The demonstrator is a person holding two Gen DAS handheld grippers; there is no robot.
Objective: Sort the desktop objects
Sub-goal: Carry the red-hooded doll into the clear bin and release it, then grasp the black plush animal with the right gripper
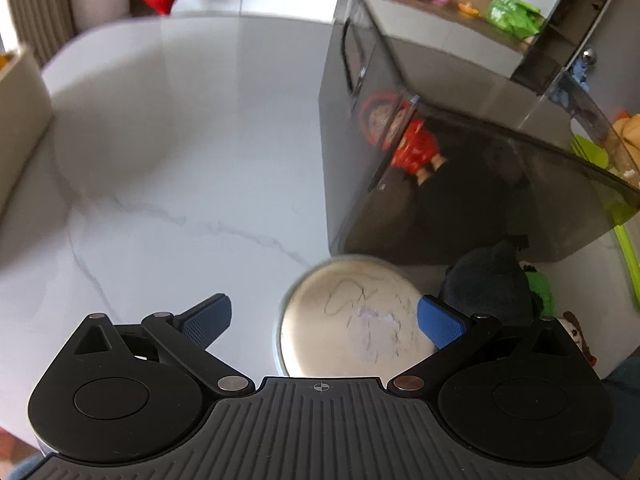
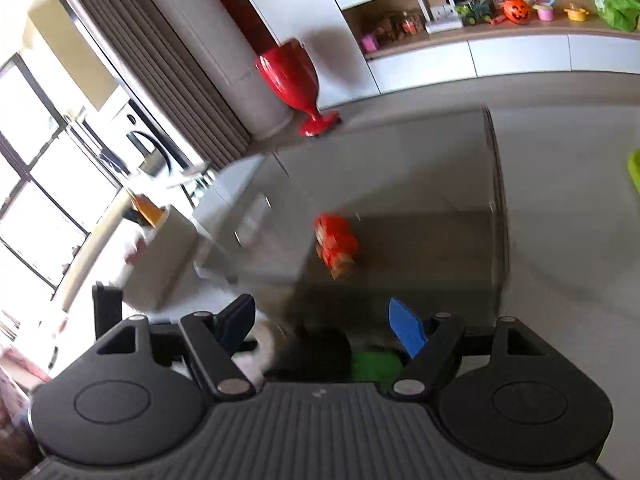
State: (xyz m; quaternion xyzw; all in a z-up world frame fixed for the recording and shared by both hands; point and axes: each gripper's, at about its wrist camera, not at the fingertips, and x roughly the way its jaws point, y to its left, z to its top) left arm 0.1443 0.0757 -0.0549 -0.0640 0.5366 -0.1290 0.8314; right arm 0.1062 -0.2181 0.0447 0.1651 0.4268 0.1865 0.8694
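In the left wrist view my left gripper is open above a round silver tin on the white marble table. A smoky transparent box stands at the right with a red doll inside. A dark plush toy with green parts lies right of the tin. In the right wrist view my right gripper is open above that dark and green toy. The box and the red doll lie ahead, blurred.
A beige container stands at the table's left edge. A lime green tray with other things sits behind the box at right. A red vase stands on the floor, and wall shelves hold small toys.
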